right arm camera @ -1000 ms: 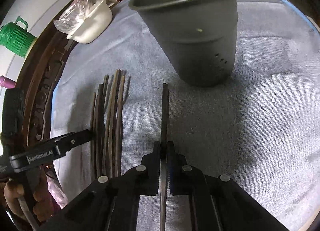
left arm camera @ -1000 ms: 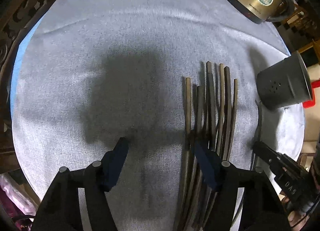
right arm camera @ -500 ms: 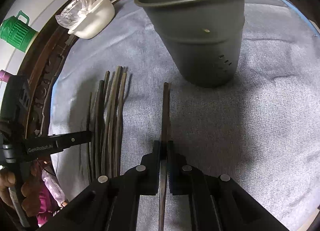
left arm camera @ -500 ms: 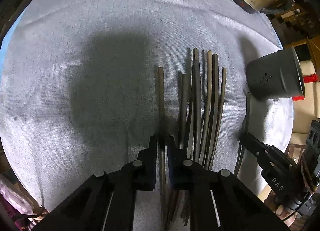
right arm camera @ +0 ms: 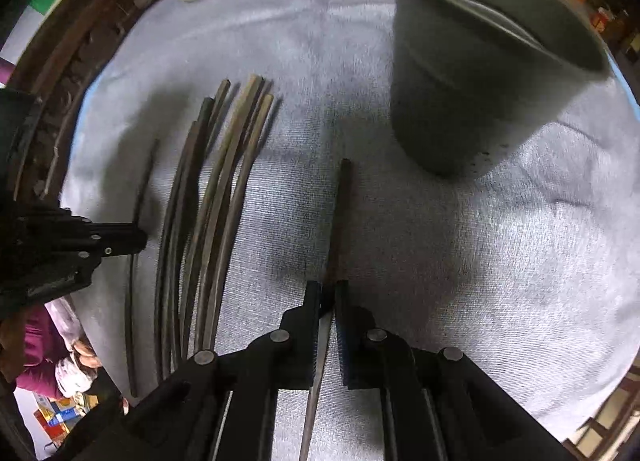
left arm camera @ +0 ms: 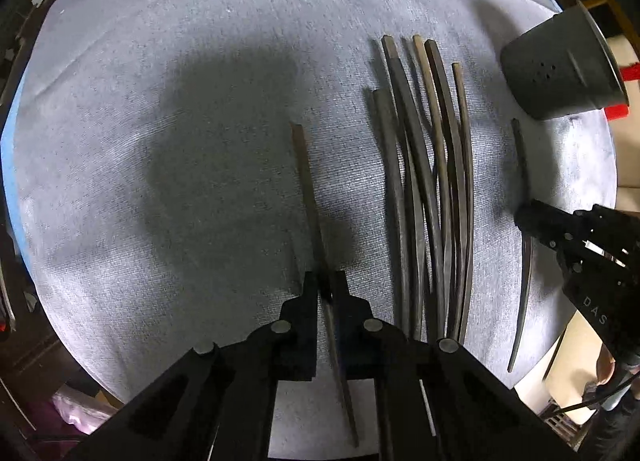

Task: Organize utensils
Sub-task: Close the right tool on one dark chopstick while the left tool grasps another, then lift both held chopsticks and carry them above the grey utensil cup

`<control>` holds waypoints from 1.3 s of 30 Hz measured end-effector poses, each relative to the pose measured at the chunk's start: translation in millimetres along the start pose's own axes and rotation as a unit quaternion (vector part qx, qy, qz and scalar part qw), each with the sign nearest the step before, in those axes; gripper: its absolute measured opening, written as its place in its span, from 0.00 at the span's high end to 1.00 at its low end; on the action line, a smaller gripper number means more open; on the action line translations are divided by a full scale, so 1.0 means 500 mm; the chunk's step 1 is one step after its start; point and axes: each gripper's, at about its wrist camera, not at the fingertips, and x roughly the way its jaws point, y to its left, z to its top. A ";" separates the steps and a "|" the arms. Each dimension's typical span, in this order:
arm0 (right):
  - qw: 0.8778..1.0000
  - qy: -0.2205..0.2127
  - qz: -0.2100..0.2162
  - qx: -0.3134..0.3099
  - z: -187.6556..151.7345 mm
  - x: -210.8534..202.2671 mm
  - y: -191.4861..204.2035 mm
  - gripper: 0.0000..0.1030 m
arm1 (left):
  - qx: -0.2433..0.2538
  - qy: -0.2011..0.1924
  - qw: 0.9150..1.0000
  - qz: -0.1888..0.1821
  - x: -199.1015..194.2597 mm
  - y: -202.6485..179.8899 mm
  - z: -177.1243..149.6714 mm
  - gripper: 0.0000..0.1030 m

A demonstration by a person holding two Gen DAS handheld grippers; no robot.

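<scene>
Left tool (left arm camera: 324,287) lifted chopstick (left arm camera: 306,189) leftward, clamped

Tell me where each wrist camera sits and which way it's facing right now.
Left wrist: behind the left claw, shut on one chopstick, looking across the grey cloth; the right claw shows at right.
Right wrist: behind the right claw, shut on another chopstick, facing the grey holder cup; the left claw shows at left.
Shared: chopstick pile, cup, cloth.

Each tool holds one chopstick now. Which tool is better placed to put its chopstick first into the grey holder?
Right. The right tool grips a chopstick aimed near the grey holder; the left tool sits beyond the chopstick pile.
</scene>
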 end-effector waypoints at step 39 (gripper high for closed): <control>0.822 -0.566 0.006 0.057 -0.204 -0.572 0.037 0.94 | -0.041 -0.565 0.824 -0.005 -0.525 -0.009 -0.276 0.95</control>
